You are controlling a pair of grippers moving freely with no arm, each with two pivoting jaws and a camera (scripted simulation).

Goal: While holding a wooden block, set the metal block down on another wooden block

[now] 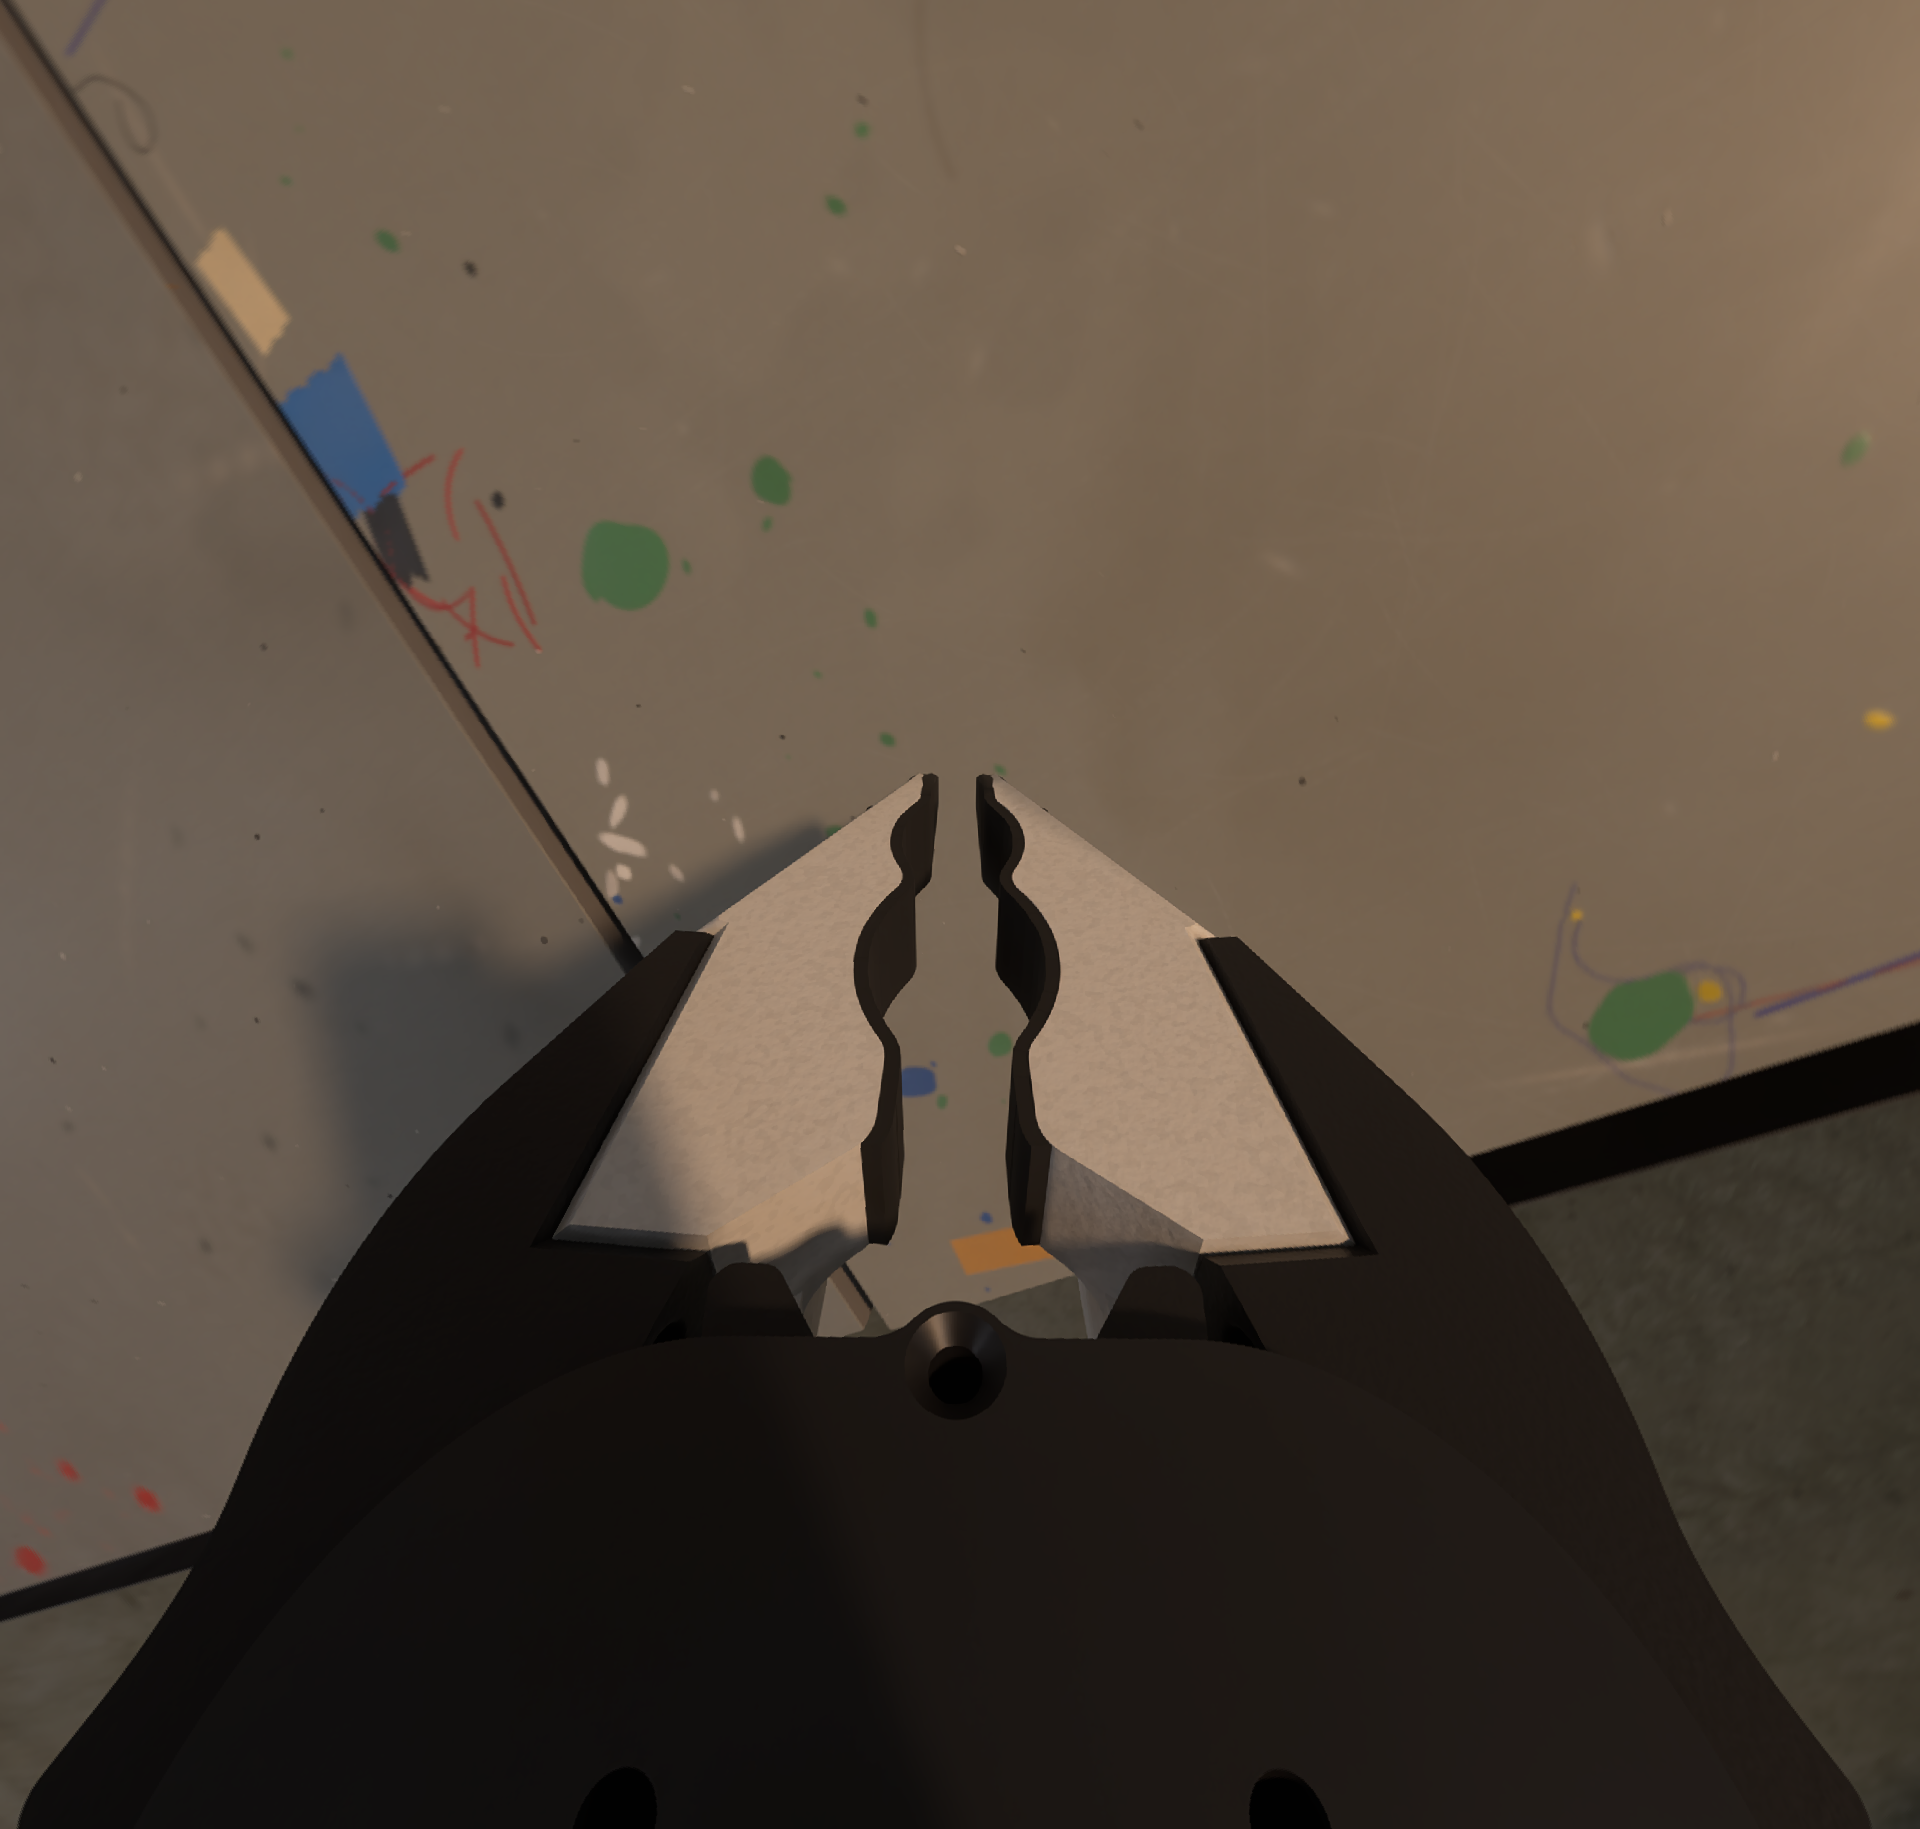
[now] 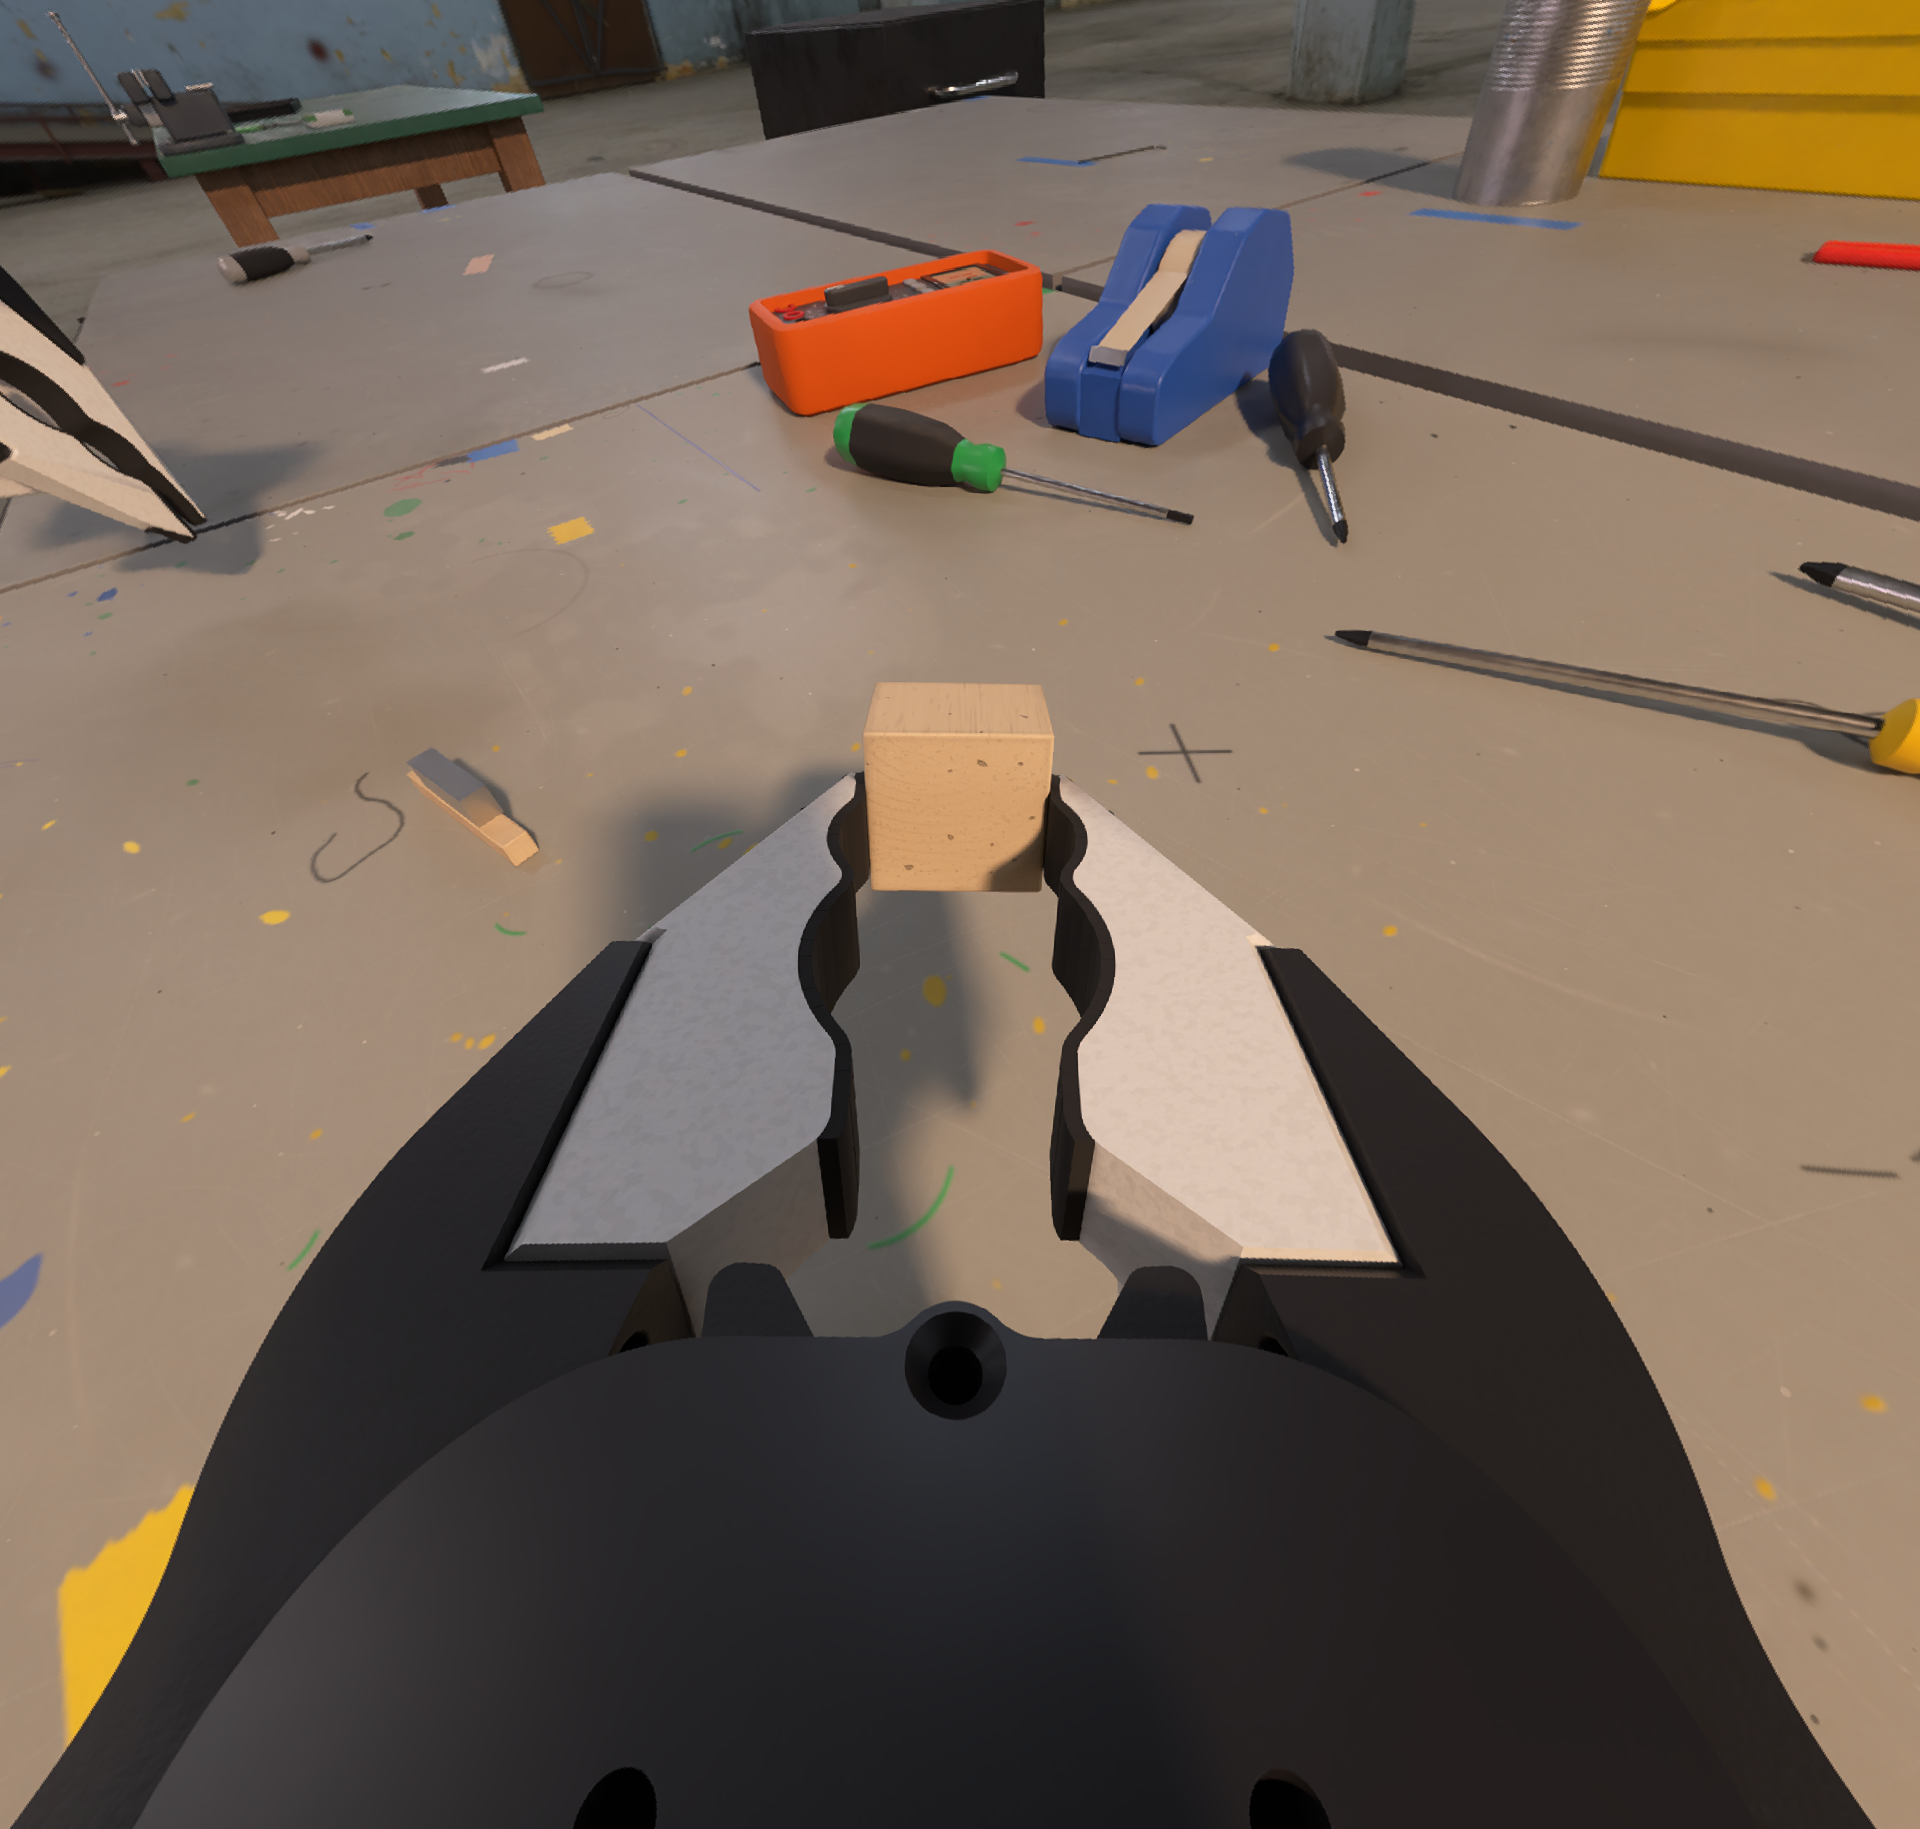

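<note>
My right gripper (image 2: 954, 790) is shut on a pale wooden block (image 2: 956, 823), a cube pinched at the fingertips and held a little above the grey table (image 2: 1351, 948). My left gripper (image 1: 954, 782) is shut with nothing between its fingers and points down at the paint-spotted table (image 1: 1247, 429). It also shows at the far left of the right wrist view (image 2: 177, 524), close to the table. A small bar, grey at one end and tan at the other (image 2: 473, 808), lies on the table left of the held block. No clear metal block shows.
At the back lie an orange box (image 2: 894, 330), a blue tape dispenser (image 2: 1169, 325), a green-handled screwdriver (image 2: 920, 449) and a black one (image 2: 1309, 408). A yellow-handled screwdriver (image 2: 1610, 683) lies right. A metal pipe (image 2: 1558, 54) and yellow bin (image 2: 1766, 86) stand far right. The table edge (image 1: 1662, 1104) runs lower right.
</note>
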